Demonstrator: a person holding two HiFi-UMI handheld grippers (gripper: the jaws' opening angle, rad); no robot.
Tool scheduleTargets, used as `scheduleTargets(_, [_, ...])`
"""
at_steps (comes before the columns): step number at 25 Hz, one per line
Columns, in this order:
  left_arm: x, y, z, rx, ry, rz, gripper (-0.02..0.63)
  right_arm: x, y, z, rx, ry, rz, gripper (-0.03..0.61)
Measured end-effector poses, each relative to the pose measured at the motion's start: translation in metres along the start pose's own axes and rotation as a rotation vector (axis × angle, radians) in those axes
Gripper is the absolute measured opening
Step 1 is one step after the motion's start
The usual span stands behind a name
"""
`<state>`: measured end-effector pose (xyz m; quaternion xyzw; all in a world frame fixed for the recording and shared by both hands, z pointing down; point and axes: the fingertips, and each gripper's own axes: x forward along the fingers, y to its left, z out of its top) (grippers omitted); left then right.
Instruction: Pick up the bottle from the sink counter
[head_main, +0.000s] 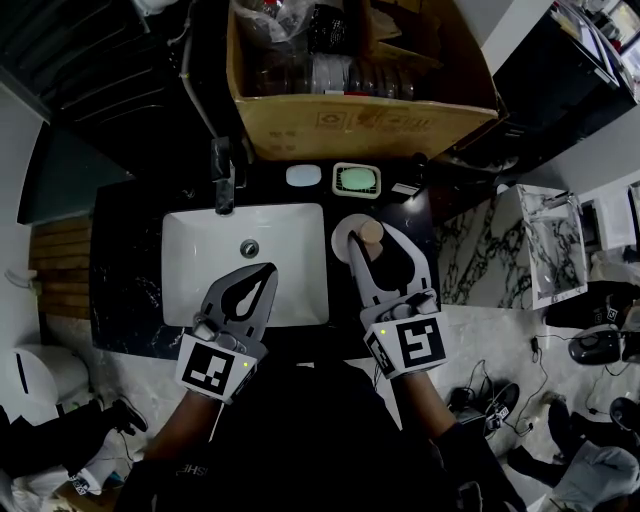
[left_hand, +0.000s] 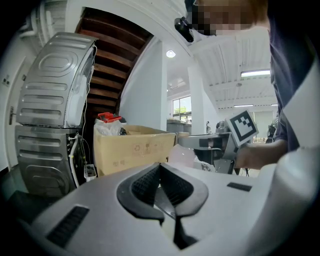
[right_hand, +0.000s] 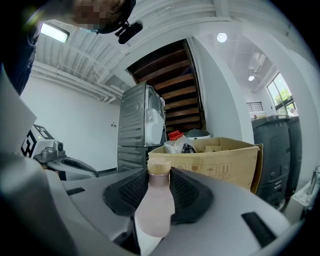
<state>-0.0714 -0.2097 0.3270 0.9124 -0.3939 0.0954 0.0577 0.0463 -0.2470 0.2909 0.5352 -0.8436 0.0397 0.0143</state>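
A pale pink bottle with a tan cap stands upright between the jaws of my right gripper, at the right of the white sink on the dark counter. In the right gripper view the ribbed pads press on both sides of the bottle just below its cap, so that gripper is shut on it. My left gripper hovers over the sink's front part. Its jaws meet at the tips with nothing between them, which the left gripper view confirms.
A large open cardboard box full of items stands behind the counter. A dark faucet, a white soap bar and a green-filled dish line the back edge. A marble surface lies to the right. Cables cover the floor at lower right.
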Motion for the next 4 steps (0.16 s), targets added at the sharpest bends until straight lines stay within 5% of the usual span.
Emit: scheduleTargets(4, [0.0013, 0.0010, 0.0038, -0.015, -0.025, 0.009, 0.008, 0.0014, -0.0007, -0.0003, 0.000, -0.002, 0.002, 0.146])
